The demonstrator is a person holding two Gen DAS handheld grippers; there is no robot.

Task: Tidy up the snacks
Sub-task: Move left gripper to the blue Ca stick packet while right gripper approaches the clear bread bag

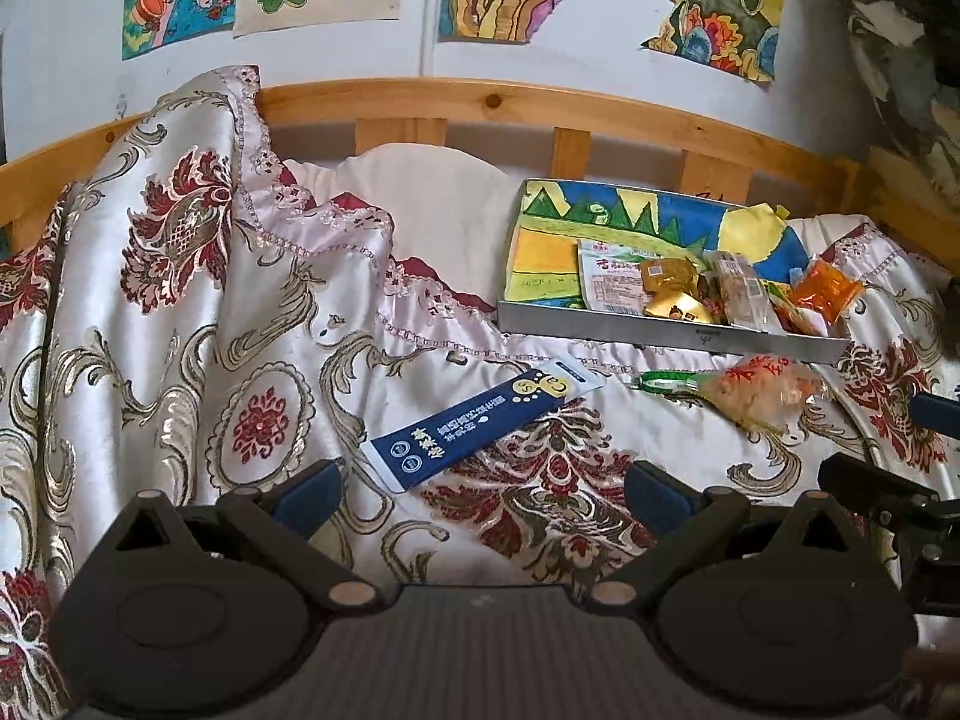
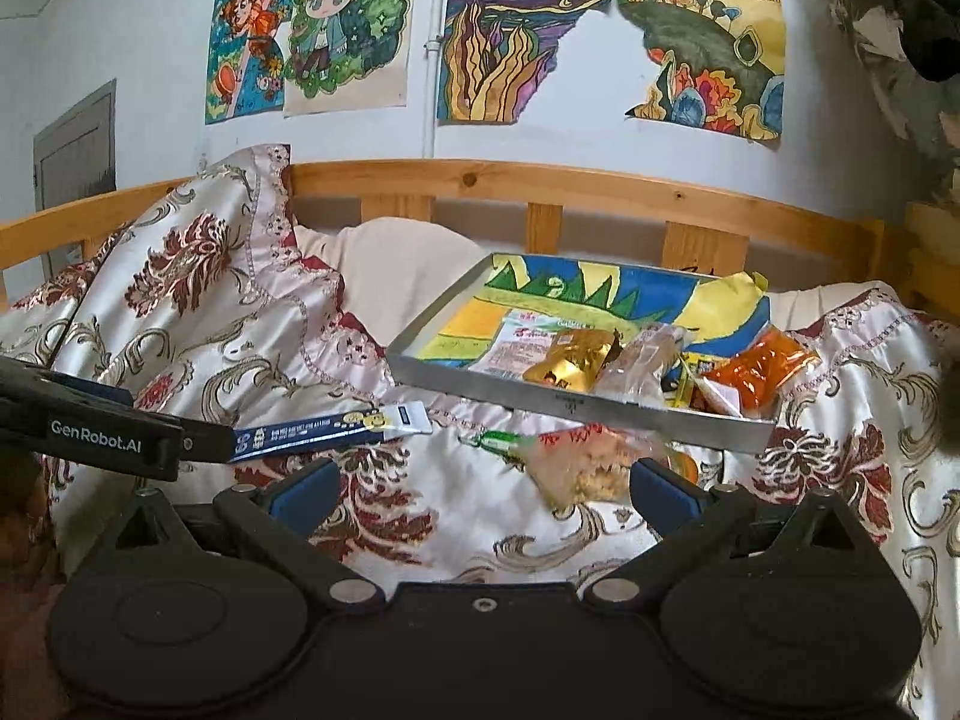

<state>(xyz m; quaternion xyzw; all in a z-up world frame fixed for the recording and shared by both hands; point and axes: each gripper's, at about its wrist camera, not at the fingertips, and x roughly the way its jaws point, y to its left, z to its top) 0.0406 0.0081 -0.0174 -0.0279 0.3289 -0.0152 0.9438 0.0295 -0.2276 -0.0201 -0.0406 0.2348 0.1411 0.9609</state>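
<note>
While both grippers hang with their jaws spread wide and nothing between them, the snacks lie divided between a shallow metal tray (image 1: pixel 672 337) and the floral satin bedspread (image 1: pixel 180 330) on the bed. The left gripper (image 1: pixel 483 495) points at a long navy sachet (image 1: pixel 480 423), which lies flat on the bedspread just ahead of its blue-padded fingertips (image 1: pixel 309 495). To the right of the sachet, near the tray's front wall, lies a clear packet with red lettering (image 1: pixel 762 390), with a green-wrapped item (image 1: pixel 663 384) touching its left end. The right gripper (image 2: pixel 483 489) hovers just in front of that same clear packet, whose lower edge sits close to the right fingertip.

The tray rests on the bedspread toward the wooden headboard rail (image 2: pixel 540 180), lined with a colourful drawing. Clustered in its right half are a white-and-red packet (image 1: pixel 609 282), a gold wrapper (image 1: pixel 675 303), a clear-wrapped bar (image 1: pixel 741 291) and an orange pouch (image 1: pixel 825 291) lying over the tray's right rim. Children's drawings (image 2: pixel 498 30) hang on the wall behind.
</note>
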